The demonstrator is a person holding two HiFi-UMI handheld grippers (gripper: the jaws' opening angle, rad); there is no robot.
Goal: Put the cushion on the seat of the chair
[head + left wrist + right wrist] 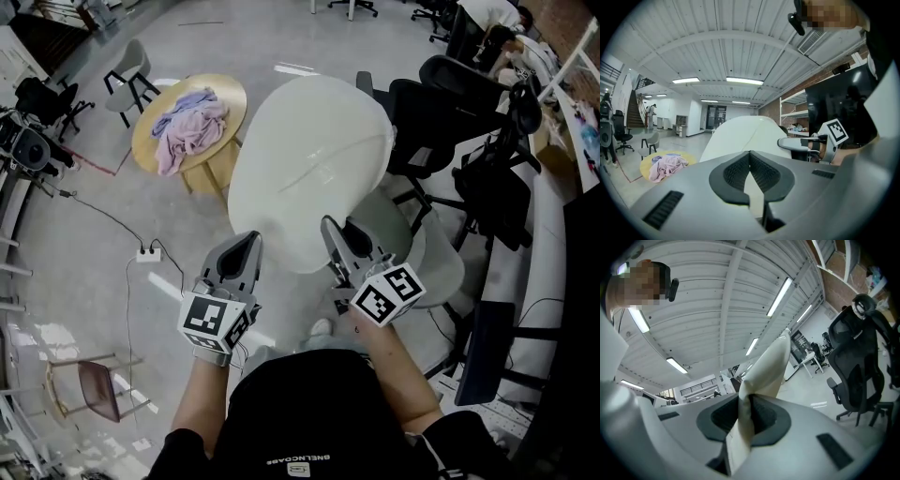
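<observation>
A large white cushion [309,169] hangs in front of me, held up by its near edge. My left gripper [247,240] is shut on the cushion's lower left edge, and my right gripper [331,227] is shut on its lower right edge. In the left gripper view pale fabric sits pinched between the dark pads [764,176], the cushion [740,133] rising beyond. In the right gripper view a fold of the cushion [771,359] runs up from between the pads [764,416]. The chair's pale seat [439,262] shows just right of and below the cushion.
A round wooden table [232,101] with a pink and lilac cloth [190,127] stands to the left. Black office chairs [450,122] and a desk crowd the right. A power strip [148,253] with its cable lies on the floor, and a small chair [98,389] stands at lower left.
</observation>
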